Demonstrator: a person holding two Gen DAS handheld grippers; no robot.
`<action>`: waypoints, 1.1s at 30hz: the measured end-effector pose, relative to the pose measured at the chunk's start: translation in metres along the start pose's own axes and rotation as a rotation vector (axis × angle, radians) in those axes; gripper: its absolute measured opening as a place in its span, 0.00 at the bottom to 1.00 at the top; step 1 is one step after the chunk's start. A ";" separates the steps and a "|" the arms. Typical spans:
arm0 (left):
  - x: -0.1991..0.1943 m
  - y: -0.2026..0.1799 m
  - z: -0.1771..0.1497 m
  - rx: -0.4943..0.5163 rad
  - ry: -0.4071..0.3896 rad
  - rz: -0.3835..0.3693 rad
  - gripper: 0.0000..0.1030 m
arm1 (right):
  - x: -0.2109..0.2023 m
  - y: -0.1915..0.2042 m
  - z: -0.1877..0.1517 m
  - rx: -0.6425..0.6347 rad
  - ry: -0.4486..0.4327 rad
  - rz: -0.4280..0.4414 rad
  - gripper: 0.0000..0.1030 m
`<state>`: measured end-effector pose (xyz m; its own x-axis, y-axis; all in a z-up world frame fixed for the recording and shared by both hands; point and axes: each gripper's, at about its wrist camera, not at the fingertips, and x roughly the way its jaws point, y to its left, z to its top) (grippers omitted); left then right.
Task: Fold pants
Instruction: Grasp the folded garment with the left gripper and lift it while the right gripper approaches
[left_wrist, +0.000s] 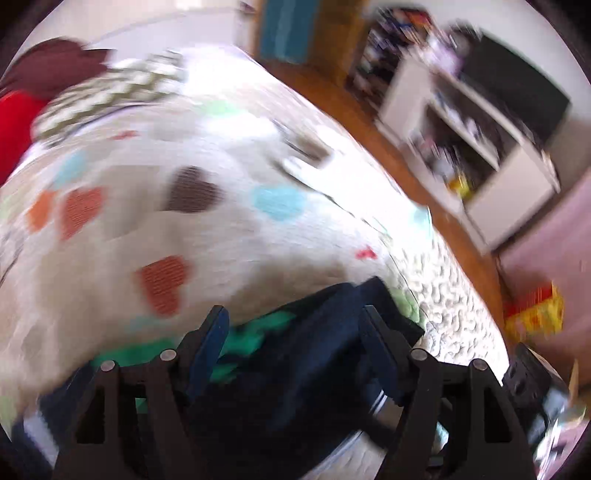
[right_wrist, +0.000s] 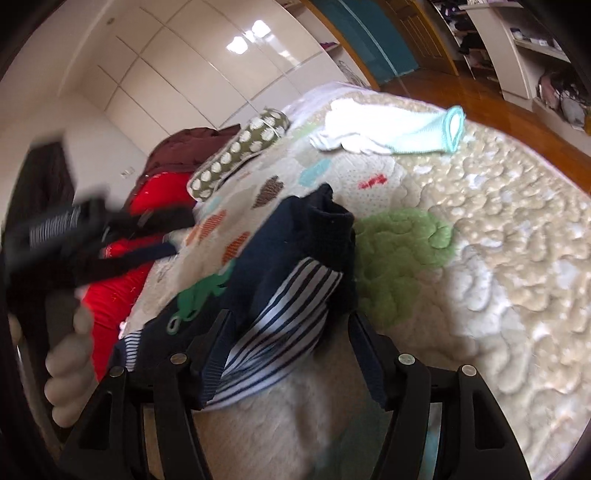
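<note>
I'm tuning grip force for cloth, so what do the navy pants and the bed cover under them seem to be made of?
The navy pants look like soft knit cotton jersey, matte: they slump in loose folds, and a striped lining with a ribbed edge shows. The bed cover looks like quilted cotton with a slight sheen: puffy stitched swirls and sewn-on colored patches. The fiber itself can't be confirmed from the pictures.

We see the pants (right_wrist: 295, 254) as soft, matt navy knit with a striped lining. Under them, the bedspread (right_wrist: 517, 229) is puffy quilted cloth. Behind it, the wardrobe doors (right_wrist: 192, 66) are glossy. Beside the bedspread, the floor (left_wrist: 369, 125) is polished wood.
</note>
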<state>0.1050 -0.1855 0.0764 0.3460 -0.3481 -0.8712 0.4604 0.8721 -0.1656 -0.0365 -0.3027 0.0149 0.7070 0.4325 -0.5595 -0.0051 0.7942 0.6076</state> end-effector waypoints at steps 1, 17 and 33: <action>0.016 -0.006 0.006 0.027 0.041 0.000 0.70 | 0.003 -0.002 0.000 0.012 -0.007 -0.001 0.66; 0.010 0.034 0.008 -0.080 0.022 -0.176 0.15 | 0.004 0.031 0.019 -0.105 -0.016 0.002 0.16; -0.150 0.192 -0.238 -0.662 -0.285 0.061 0.64 | 0.013 0.119 -0.024 -0.308 0.194 0.162 0.43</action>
<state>-0.0533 0.1156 0.0656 0.5966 -0.2900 -0.7483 -0.1265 0.8868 -0.4445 -0.0448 -0.1924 0.0661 0.5330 0.6120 -0.5843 -0.3381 0.7871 0.5159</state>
